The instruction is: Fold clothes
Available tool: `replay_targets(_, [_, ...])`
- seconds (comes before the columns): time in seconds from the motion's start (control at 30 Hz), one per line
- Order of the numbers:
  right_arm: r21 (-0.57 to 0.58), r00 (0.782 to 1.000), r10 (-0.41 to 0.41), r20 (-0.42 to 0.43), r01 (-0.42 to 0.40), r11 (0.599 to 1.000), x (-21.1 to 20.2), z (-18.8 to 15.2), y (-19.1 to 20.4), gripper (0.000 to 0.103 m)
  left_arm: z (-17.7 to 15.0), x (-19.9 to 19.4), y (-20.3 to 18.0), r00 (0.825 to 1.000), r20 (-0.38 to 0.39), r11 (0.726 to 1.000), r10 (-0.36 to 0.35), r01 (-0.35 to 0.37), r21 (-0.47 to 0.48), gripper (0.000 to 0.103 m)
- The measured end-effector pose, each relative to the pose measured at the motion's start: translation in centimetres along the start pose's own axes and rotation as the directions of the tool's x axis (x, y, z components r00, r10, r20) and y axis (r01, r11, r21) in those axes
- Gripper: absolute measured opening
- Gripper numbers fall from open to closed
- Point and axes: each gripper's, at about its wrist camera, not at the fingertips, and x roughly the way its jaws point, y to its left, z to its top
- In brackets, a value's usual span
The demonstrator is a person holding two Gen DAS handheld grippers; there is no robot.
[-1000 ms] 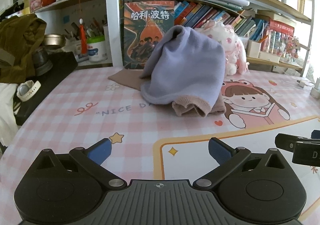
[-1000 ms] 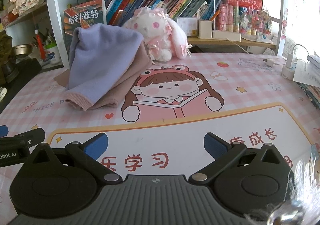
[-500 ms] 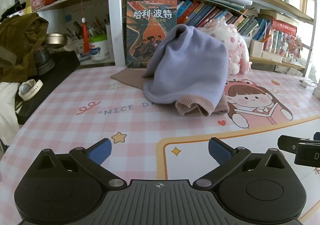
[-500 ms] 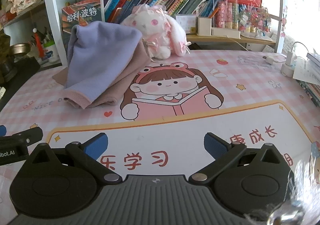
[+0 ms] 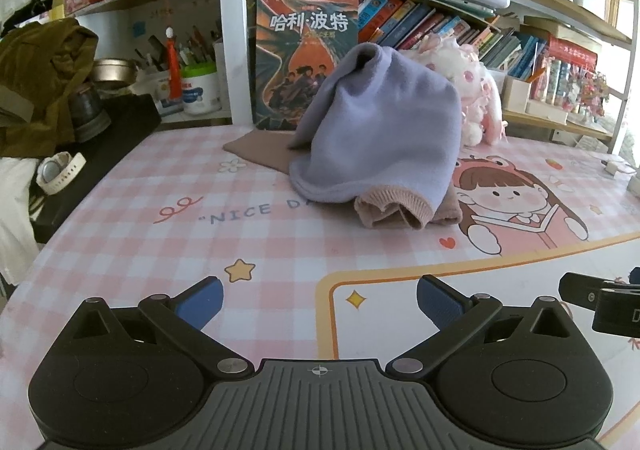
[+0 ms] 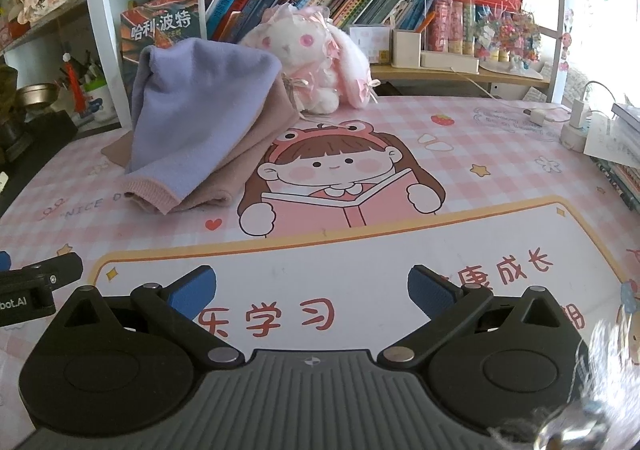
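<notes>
Left wrist: clothes [image 5: 380, 130] well beyond spread fingers [image 5: 200, 300].

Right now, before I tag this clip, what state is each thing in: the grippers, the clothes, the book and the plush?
Left gripper: open, holding nothing, above the mat.
Right gripper: open, holding nothing, above the mat.
Purple garment: unfolded, heaped, draped over the pink one.
Pink garment: unfolded, crumpled beneath, cuff showing.
Book: closed, upright against the shelf.
Plush rabbit: sitting upright behind the clothes.
</notes>
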Motion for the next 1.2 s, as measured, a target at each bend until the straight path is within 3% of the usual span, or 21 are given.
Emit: replay_targets(1.2, [-0.001, 1.0, 0.01, -0.007, -0.01, 1.0, 0.04, -0.02, 0.16, 0.103, 0.03, -0.29, 0.11, 0.999, 0.02, 0.999, -0.032, 0.032, 0.0, 0.103])
